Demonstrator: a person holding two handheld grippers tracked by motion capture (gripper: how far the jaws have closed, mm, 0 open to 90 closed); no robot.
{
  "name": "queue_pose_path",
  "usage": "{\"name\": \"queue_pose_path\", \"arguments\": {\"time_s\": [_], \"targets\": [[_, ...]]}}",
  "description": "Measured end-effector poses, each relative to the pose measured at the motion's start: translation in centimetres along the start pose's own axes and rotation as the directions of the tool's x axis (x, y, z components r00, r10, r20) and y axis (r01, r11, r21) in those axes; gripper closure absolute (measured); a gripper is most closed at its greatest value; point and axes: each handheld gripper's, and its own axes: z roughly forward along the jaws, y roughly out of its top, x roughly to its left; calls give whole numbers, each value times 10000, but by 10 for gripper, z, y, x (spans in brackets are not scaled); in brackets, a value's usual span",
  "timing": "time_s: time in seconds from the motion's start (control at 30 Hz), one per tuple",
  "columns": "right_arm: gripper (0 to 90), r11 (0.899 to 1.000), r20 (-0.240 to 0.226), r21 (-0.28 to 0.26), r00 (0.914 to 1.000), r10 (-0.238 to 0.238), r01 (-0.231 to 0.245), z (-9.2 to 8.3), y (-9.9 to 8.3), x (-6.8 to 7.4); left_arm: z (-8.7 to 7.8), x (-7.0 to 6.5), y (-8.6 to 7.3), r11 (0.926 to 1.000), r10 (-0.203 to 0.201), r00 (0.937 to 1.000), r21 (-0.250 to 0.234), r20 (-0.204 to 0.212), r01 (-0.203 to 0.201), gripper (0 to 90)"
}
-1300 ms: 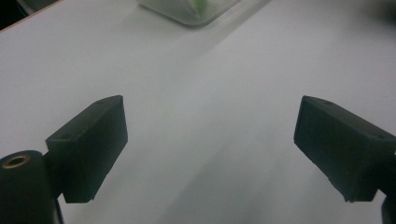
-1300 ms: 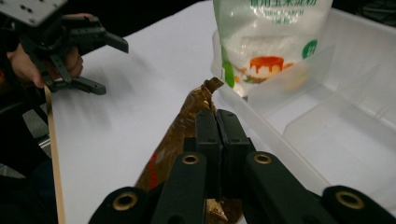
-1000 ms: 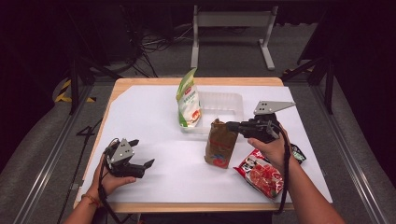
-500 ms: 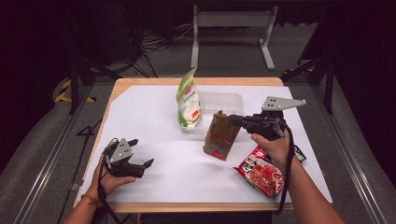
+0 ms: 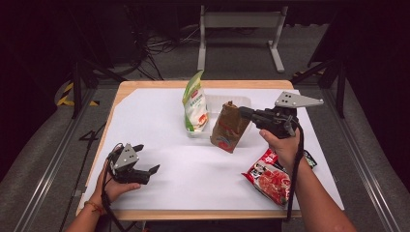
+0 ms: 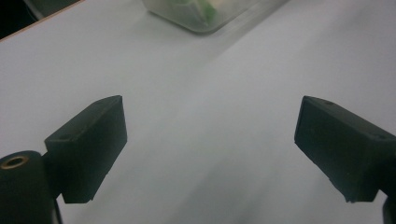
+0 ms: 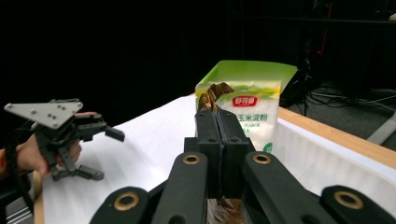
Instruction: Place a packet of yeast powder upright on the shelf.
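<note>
Right tongs (image 5: 243, 113) pinch our crinkly brown foil pouch (image 5: 228, 129) above the clear plastic tray (image 5: 251, 104) beside the green-white bag (image 5: 195, 104); left tongs (image 5: 147, 169) rest spread; red packet (image 5: 270, 176) remains

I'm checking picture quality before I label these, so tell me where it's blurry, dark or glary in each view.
High view: room dark, white table sheet evenly lit, soft shadows, red packet slightly glossy. Left gripper view: clear tray at top smeared and out of focus, left gripper black blocks fairly sharp. Right gripper view: black background, green-and-white bag readable, right gripper near arms soft.
</note>
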Motion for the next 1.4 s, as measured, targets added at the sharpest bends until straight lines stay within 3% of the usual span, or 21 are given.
{"name": "queue_pose_path", "arguments": {"time_s": [0.33,0.7,0.73,1.1,1.3,1.4], "targets": [[894,9983,1194,-465,9920,412,-358,21,10,-8,0,0,0,10000,55,9999,26,93,-55,101],[894,9978,1778,-433,9824,565,-496,53,16,-13,0,-1,0,10000,70,9999,-5,116,-70,101],[894,9977,2016,-427,9776,602,-526,58,16,-14,0,-1,0,10000,56,9999,-15,120,-56,101],[894,9972,2661,-521,9617,657,-537,71,17,-20,0,-1,0,9999,145,9997,-25,199,-144,101],[893,9936,2962,-794,9498,1005,-804,67,16,-26,-1,-1,0,9999,98,9997,-34,229,-97,101],[893,9938,2820,-756,9542,997,-815,67,16,-26,0,-1,0,9999,128,9996,-50,245,-126,101]]}}
